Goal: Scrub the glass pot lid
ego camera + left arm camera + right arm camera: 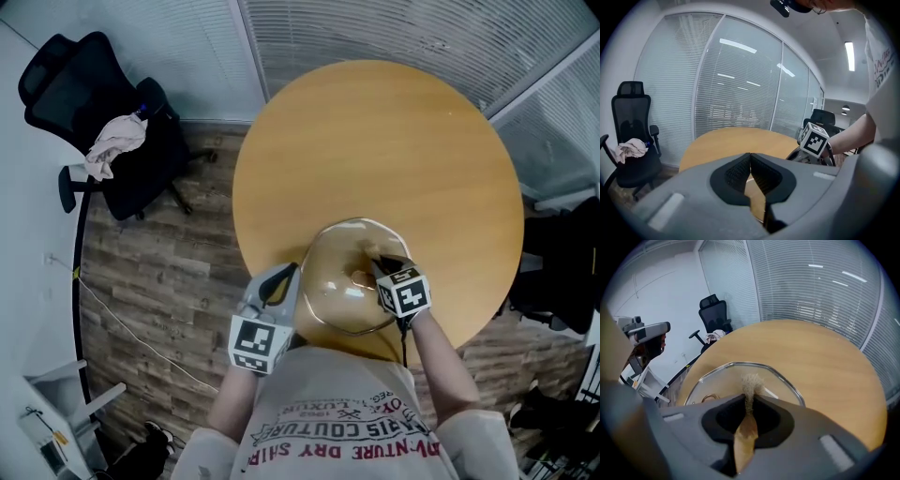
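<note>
Scrubbing looks to be under way at the near edge of the round, honey-coloured wooden table (375,131), where the clear glass pot lid (342,281) with its thin steel rim sits just in front of the person. The left gripper (289,279) meets the lid at its left rim. In the left gripper view its dark ribbed pads (737,171) are drawn almost together at the tips, with only a thin tan sliver between them. I take that sliver to be the lid's edge seen end-on, pinched so the lid cannot slide or spin under the rubbing. The right gripper (380,267) comes in from the other side, over the glass near the lid's middle. Its jaws are clamped on a flat, tan scrubbing pad (750,383) whose frayed, fibrous end pokes out past the tips and rests against the glass. Holding the pad edge-on like that leaves the rough fibres free to work while the jaws stay off the glass. In the right gripper view the rim (740,364) curves round the pad, so the pad is well inside the lid's edge. With the lid so close to the table's edge, I would say a firm hold on the left matters, or a hard stroke could push it off.
</note>
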Demonstrator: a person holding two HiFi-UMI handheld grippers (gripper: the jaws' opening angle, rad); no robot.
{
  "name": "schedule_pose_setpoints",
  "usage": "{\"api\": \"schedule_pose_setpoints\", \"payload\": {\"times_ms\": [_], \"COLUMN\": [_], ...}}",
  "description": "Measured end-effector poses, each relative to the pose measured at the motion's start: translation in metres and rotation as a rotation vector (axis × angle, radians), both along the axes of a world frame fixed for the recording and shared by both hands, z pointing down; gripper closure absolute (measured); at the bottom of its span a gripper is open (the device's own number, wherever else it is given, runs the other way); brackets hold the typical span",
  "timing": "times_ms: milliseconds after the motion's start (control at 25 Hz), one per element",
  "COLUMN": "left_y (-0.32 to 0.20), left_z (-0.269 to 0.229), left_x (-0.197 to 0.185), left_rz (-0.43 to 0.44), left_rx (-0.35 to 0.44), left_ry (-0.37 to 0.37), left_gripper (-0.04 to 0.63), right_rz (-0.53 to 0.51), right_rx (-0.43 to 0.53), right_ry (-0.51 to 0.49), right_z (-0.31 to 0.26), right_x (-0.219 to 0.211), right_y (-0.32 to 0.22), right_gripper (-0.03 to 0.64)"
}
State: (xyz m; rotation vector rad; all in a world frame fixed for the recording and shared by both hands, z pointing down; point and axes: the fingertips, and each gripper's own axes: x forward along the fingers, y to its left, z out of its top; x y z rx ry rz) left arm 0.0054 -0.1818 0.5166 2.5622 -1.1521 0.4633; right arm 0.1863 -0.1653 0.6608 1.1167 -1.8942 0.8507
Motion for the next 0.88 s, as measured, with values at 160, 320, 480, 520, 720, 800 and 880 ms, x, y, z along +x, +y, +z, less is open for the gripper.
{"api": "schedule_pose_setpoints", "payload": {"times_ms": [160,320,480,520,720,800,880], "left_y": [0.0,-0.001,0.002,0.003,0.002,0.003,0.005], "left_z": [0.0,0.003,0.002,0.001,0.0,0.0,0.002], "left_x": [-0.013,-0.019,-0.023,-0.023,-0.028,-0.035,-0.04], "left_rz": [-0.013,-0.016,-0.009,-0.007,-0.028,-0.043,-0.054], "left_rx": [0.004,0.004,0.005,0.008,0.005,-0.003,-0.011], "left_ry": [-0.002,-0.006,-0.008,-0.009,-0.009,0.0,0.005], "left_gripper": [0.588,0.588,0.588,0.588,0.588,0.588,0.588], "right_rz": [-0.032,-0.059,-0.083,-0.089,-0.134,-0.165,-0.205], "right_rx": [-0.08,-0.123,-0.141,-0.146,-0.192,-0.207,-0.215], "right_ry": [-0.005,-0.006,0.004,0.005,0.001,0.009,0.027], "right_z": [0.006,0.007,0.007,0.006,0.006,0.007,0.007], "right_x": [-0.011,-0.011,-0.017,-0.018,-0.028,-0.035,-0.042], "right_y": [-0.005,-0.009,-0.011,-0.012,-0.012,-0.011,-0.011], "right_gripper": [0.566,0.566,0.566,0.566,0.566,0.566,0.566]}}
